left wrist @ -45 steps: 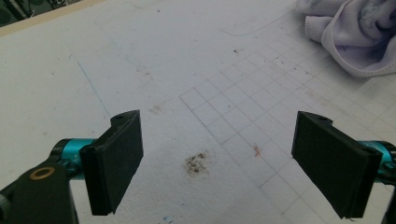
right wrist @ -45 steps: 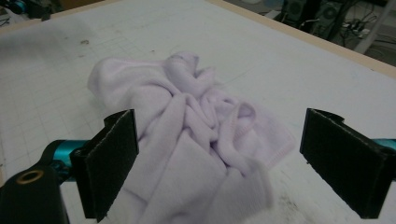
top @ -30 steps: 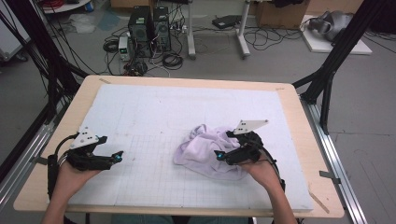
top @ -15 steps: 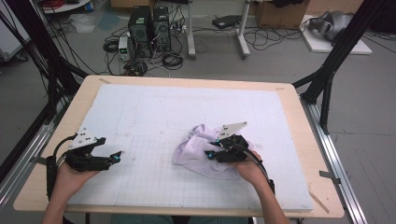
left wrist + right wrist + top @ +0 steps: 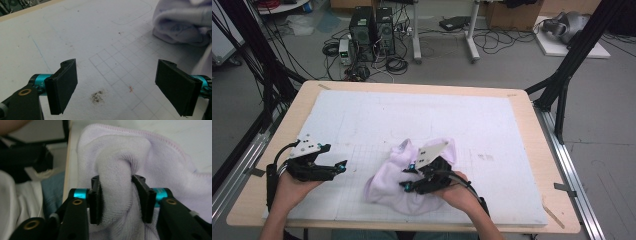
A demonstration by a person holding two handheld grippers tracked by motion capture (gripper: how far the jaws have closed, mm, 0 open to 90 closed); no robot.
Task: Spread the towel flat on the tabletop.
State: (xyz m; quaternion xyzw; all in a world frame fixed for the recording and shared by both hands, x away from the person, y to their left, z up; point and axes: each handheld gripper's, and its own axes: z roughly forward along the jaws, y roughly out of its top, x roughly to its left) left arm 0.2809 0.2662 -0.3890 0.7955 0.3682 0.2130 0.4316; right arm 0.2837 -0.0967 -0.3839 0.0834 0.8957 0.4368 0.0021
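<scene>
The right gripper (image 5: 117,200) is pinching a thick fold of the lilac towel (image 5: 155,170), bunched just beyond its jaws. The left gripper (image 5: 125,87) is waiting with jaws apart, well clear; it should be taking a single edge, not a bundle.

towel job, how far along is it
Early stage. Done: the right tongs have closed on a fold of the lilac towel, as the right gripper view shows. In hand: that grip, with the towel crumpled in a heap on the white mat. Left: the left tongs hang open over bare mat, the towel off to one side, so nothing is spread or folded yet.
</scene>
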